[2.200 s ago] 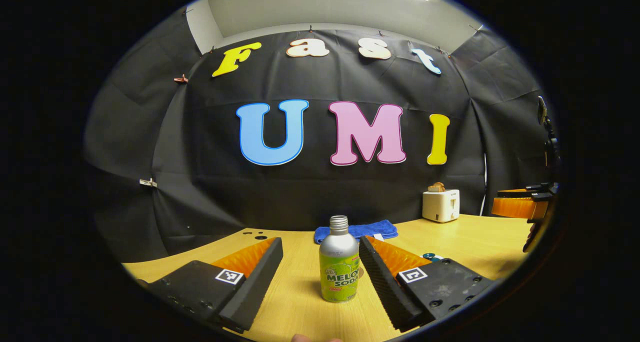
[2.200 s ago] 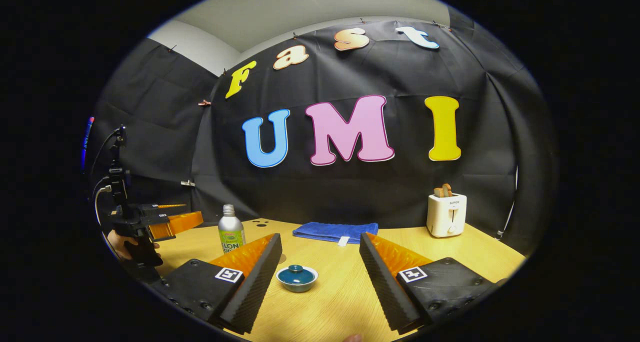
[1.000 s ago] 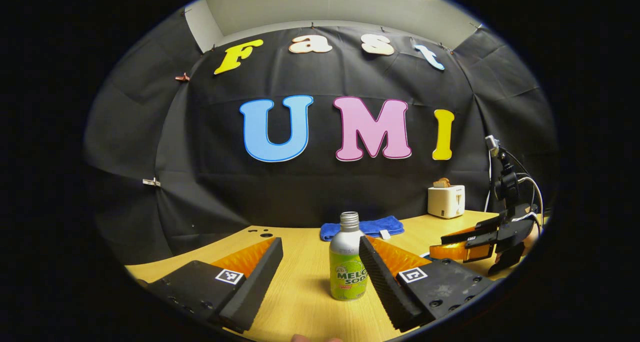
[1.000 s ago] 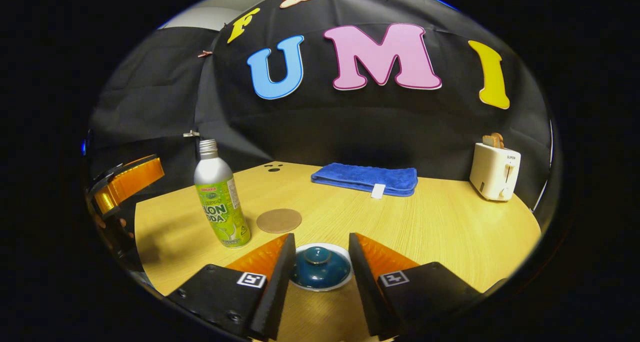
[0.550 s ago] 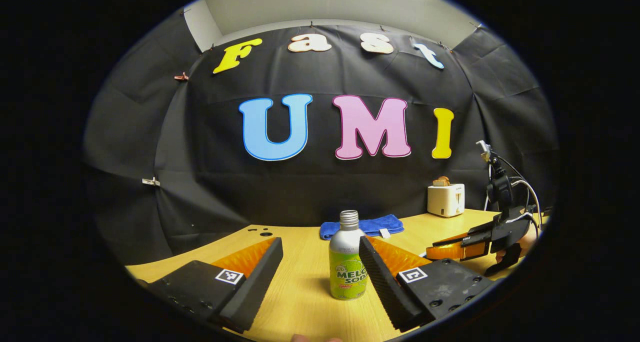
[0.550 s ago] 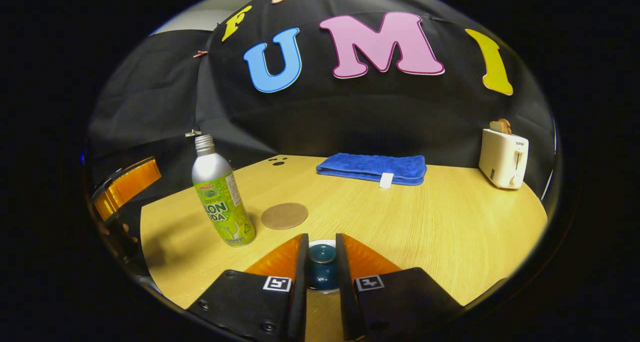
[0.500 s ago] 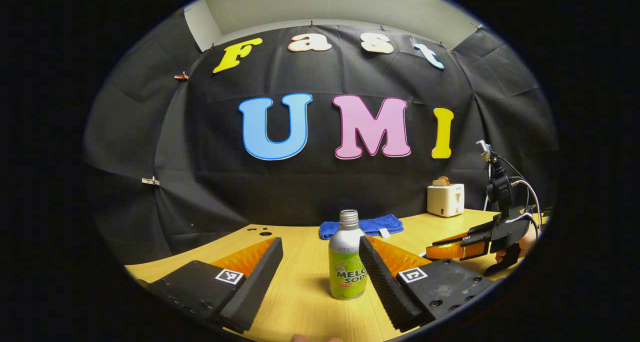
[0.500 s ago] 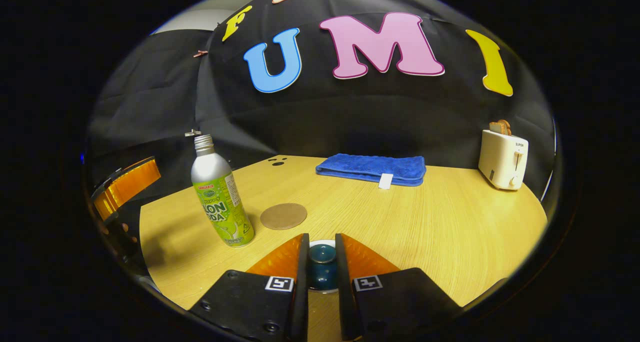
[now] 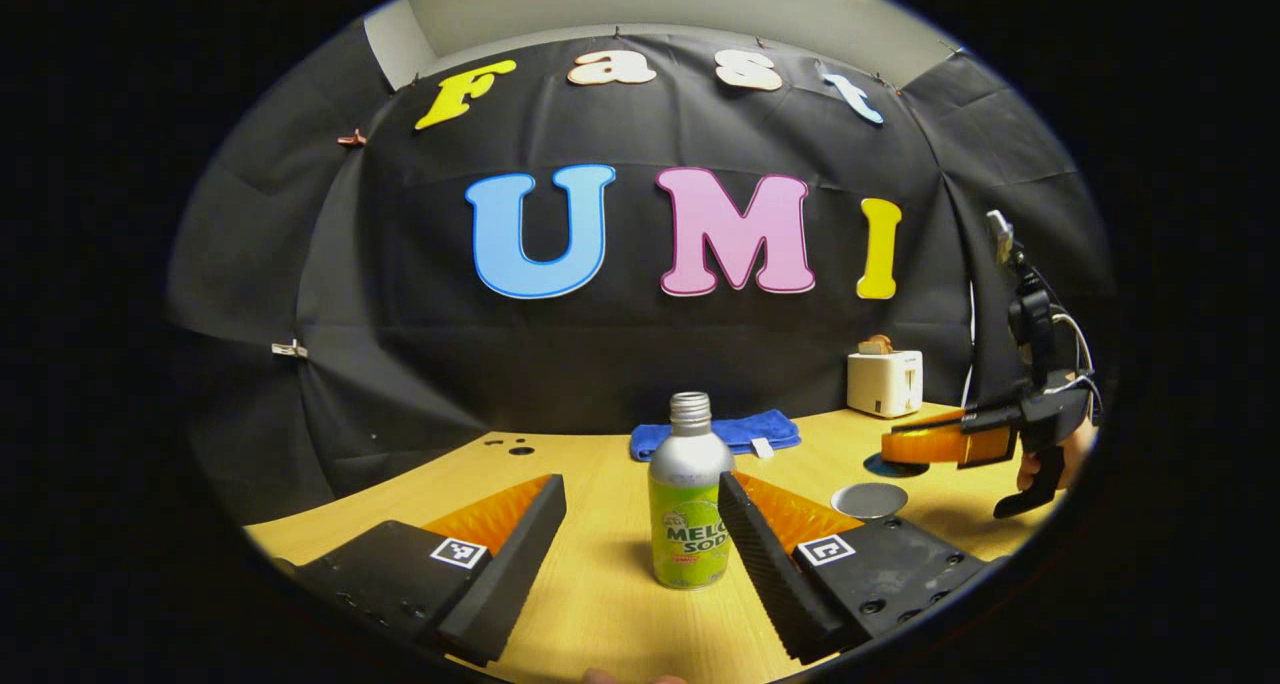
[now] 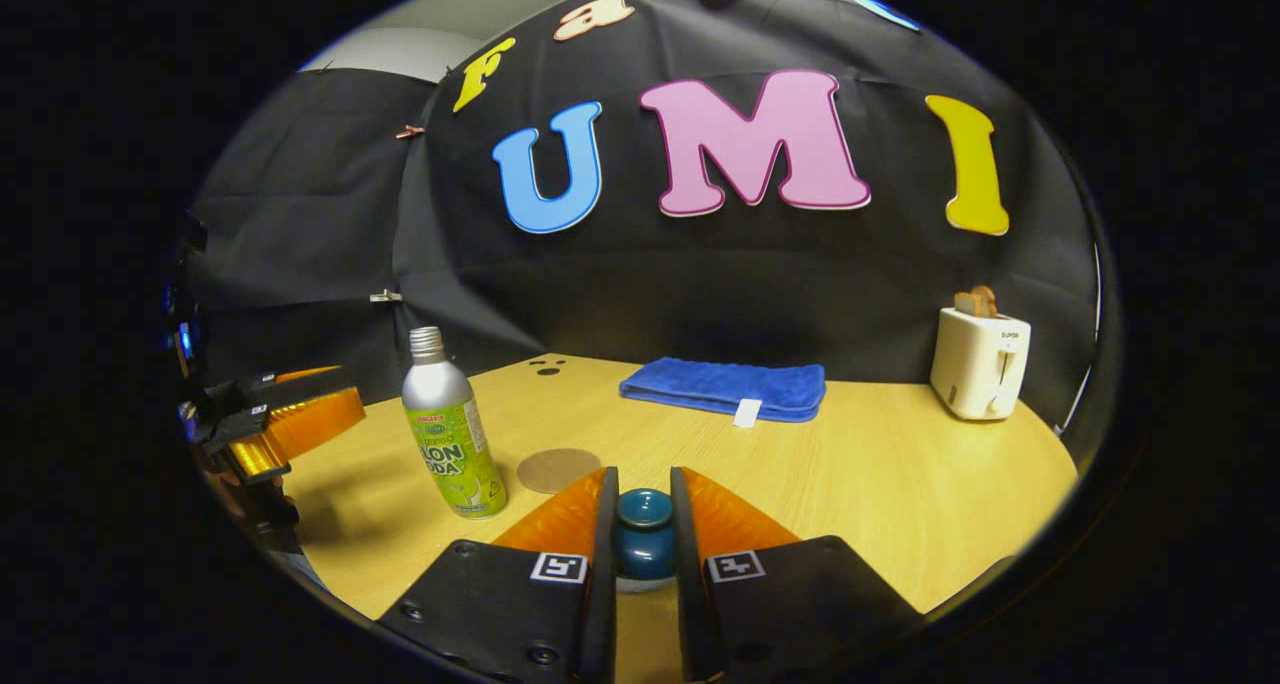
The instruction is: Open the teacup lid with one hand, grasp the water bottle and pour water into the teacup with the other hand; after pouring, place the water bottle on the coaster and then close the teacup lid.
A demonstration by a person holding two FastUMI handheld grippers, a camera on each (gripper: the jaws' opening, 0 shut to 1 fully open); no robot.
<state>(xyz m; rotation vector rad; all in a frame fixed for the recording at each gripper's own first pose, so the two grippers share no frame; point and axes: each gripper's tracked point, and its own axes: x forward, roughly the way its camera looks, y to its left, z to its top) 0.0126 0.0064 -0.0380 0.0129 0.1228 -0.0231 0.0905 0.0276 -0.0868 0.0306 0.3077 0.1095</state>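
The silver and green water bottle (image 9: 688, 509) stands upright on the table between the fingers of my open left gripper (image 9: 640, 524), close to the right-hand finger without touching it. My right gripper (image 10: 642, 489) is shut on the knob of the dark blue teacup lid (image 10: 643, 536). In the left gripper view, the right gripper (image 9: 950, 444) hangs above the table with the lid (image 9: 893, 465) under it. The uncovered teacup (image 9: 869, 501) sits just below. The bottle (image 10: 450, 444) has the round brown coaster (image 10: 558, 469) to its right.
A folded blue towel (image 10: 722, 384) lies at the back of the wooden table (image 10: 900, 504). A white toaster (image 10: 978, 362) stands at the back right. A hand (image 9: 1060, 459) holds the right gripper. The left gripper (image 10: 290, 419) is at the table's left edge.
My right gripper closed on the lid knob and has now risen with the lid, uncovering the teacup. The left gripper stays open around the bottle, shifted only slightly.
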